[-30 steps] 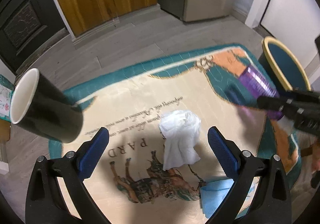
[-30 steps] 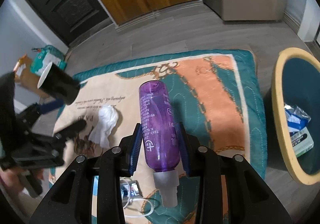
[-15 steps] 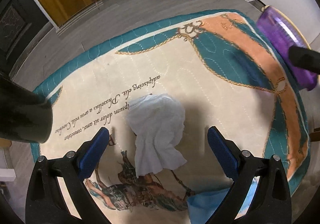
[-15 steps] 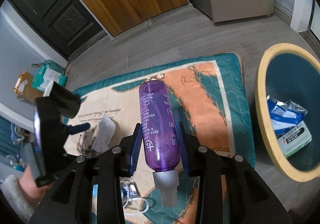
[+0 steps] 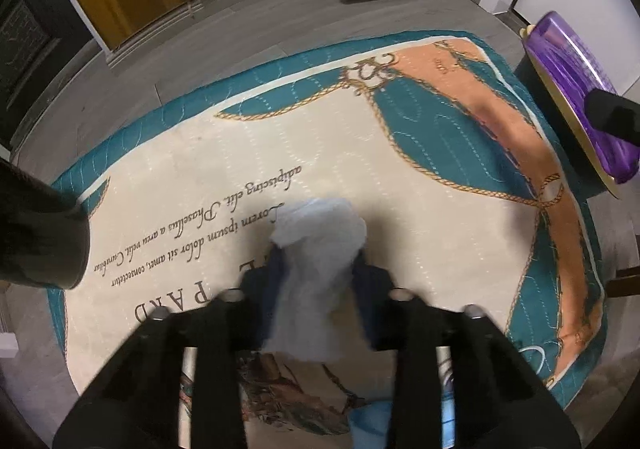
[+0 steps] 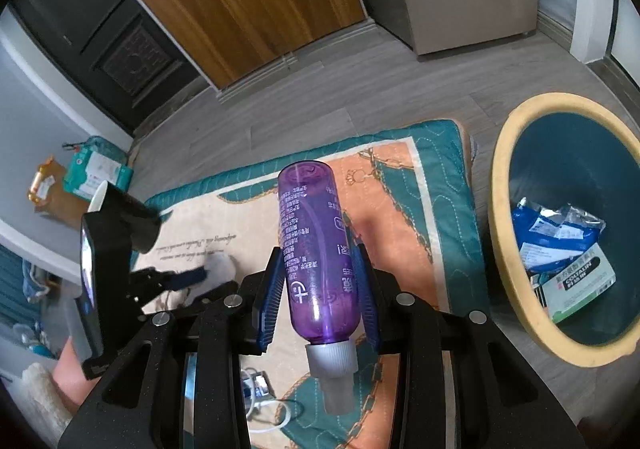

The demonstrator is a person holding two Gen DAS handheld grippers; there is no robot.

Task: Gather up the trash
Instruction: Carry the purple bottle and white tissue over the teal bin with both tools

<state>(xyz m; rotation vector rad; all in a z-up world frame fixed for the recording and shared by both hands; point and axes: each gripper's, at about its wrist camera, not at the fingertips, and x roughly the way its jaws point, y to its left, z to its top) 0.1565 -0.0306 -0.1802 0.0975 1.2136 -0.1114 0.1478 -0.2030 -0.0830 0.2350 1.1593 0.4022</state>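
A crumpled white tissue [image 5: 316,221] lies on the patterned rug [image 5: 400,169]. My left gripper [image 5: 318,261] points down at it and its jaws are closing, the blue pads pressing the tissue from both sides. The right wrist view shows that left gripper [image 6: 188,277] low at the left with the tissue [image 6: 222,263] at its tips. My right gripper [image 6: 319,269] is shut on a purple plastic bottle [image 6: 316,249], cap toward the camera, held above the rug left of the bin [image 6: 500,209]. The bottle [image 5: 576,89] shows over the bin's rim in the left wrist view.
The teal bin with a yellow rim holds several packets and a box [image 6: 576,281]. A black paper cup [image 6: 128,213] lies on the rug's left edge. A blue sheet [image 5: 372,425] and a small device with a white cable [image 6: 260,389] lie near me. Boxes [image 6: 96,169] stand by the wall.
The left gripper's jaws went from wide open around the tissue to closed against it, after sinking toward the rug. The right gripper lifted the bottle slightly toward the bin.
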